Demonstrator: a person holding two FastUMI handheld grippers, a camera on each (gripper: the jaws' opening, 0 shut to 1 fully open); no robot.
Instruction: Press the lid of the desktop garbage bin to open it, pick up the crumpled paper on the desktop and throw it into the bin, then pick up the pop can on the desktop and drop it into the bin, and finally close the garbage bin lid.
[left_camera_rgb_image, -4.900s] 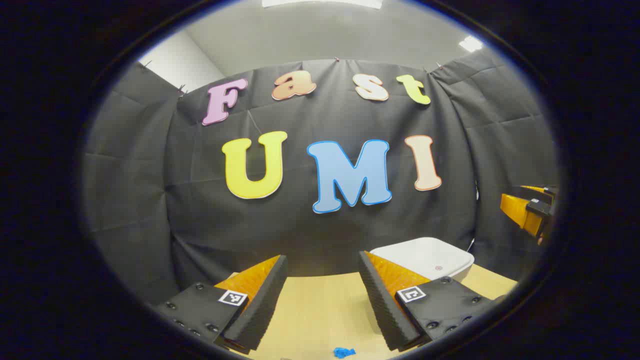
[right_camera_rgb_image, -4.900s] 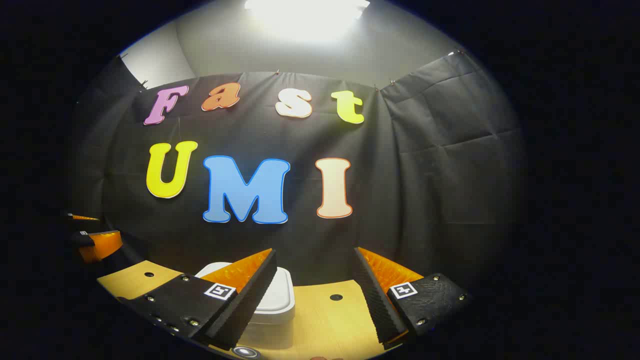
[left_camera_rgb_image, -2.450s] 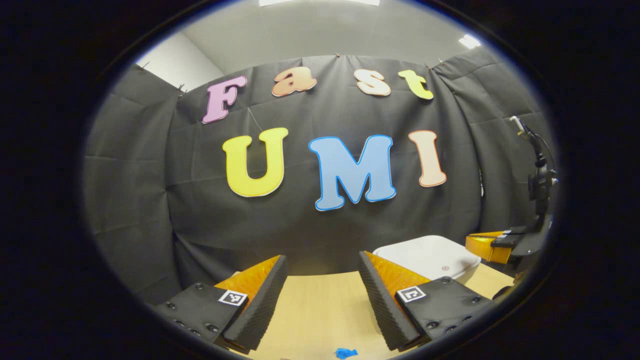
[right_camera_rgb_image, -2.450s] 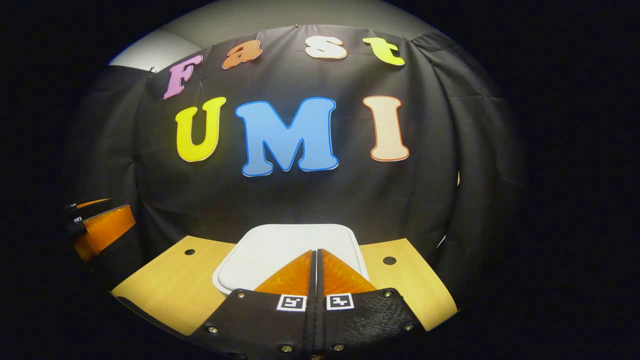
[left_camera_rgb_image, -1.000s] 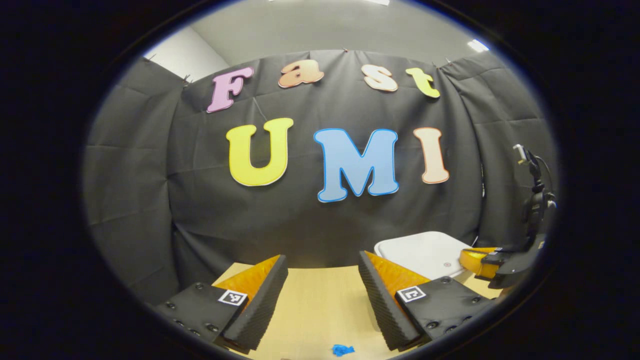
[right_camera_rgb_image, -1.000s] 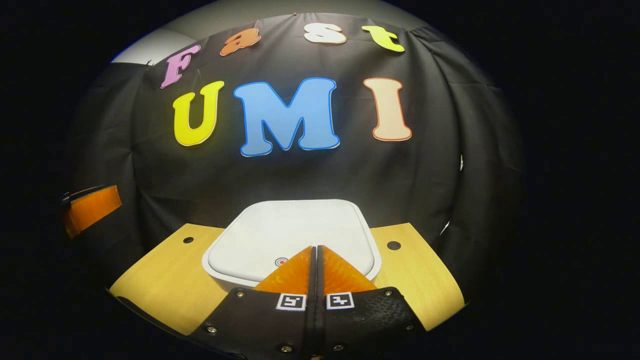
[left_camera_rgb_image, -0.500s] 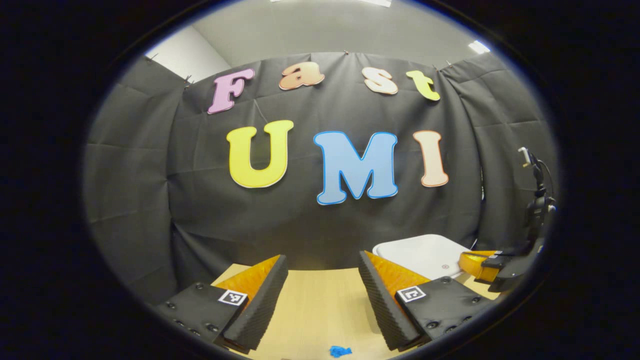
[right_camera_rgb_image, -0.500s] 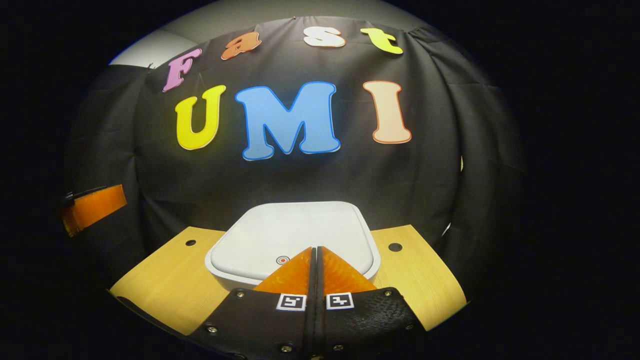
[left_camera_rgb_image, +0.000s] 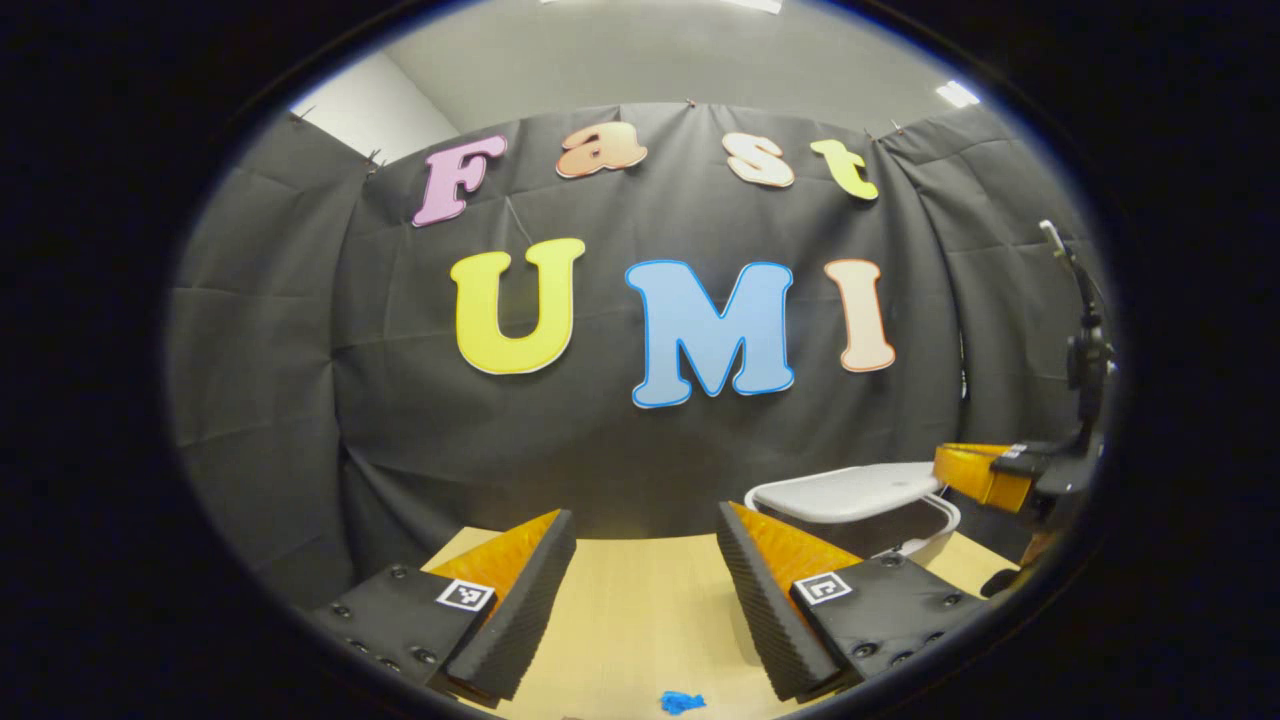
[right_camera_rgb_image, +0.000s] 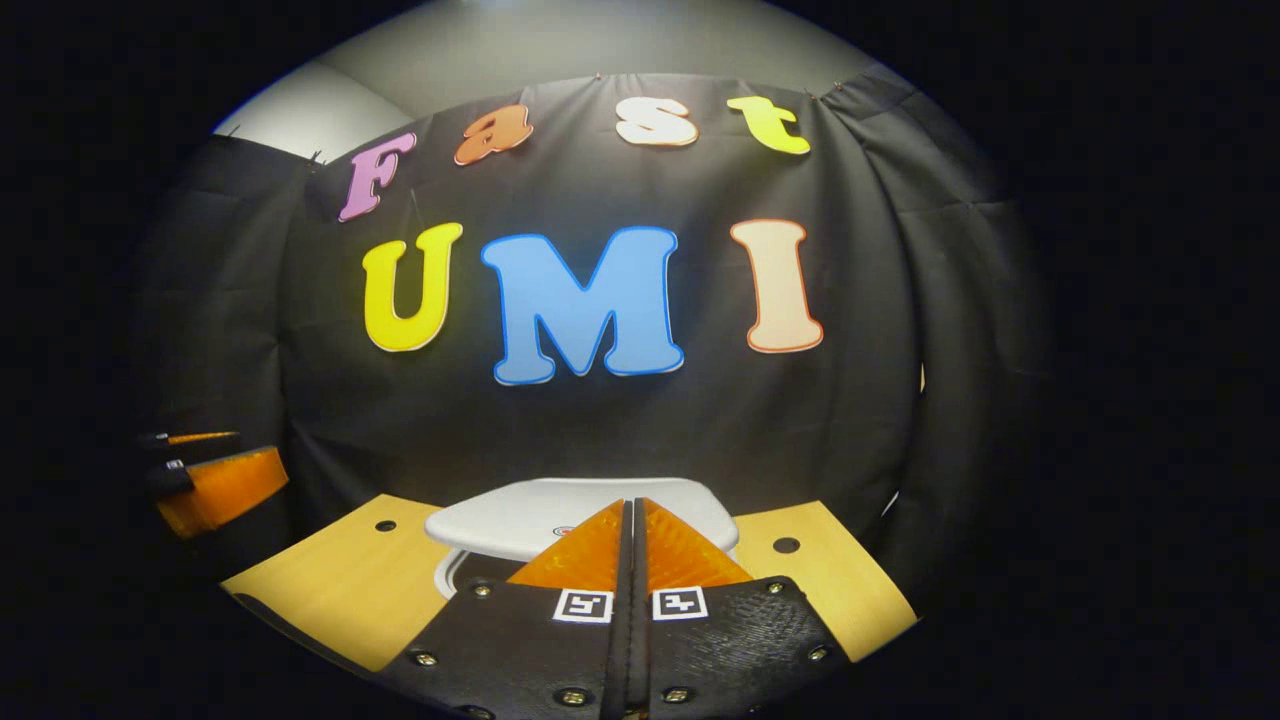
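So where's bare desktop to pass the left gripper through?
Bare wood lies ahead of the left gripper, bordered by the cloth wall behind and the bin on its right. A blue scrap sits nearer. Crowded by the bin: right gripper over the raised lid.

Two hand-held grippers, one spread and one closed.

The left gripper (left_camera_rgb_image: 645, 560) is level, and its two fingers stand wide apart with nothing between them. The right gripper (right_camera_rgb_image: 630, 540) has its fingers pressed flat together, tips pointing forward; in the left gripper view it is at the far right (left_camera_rgb_image: 985, 472).
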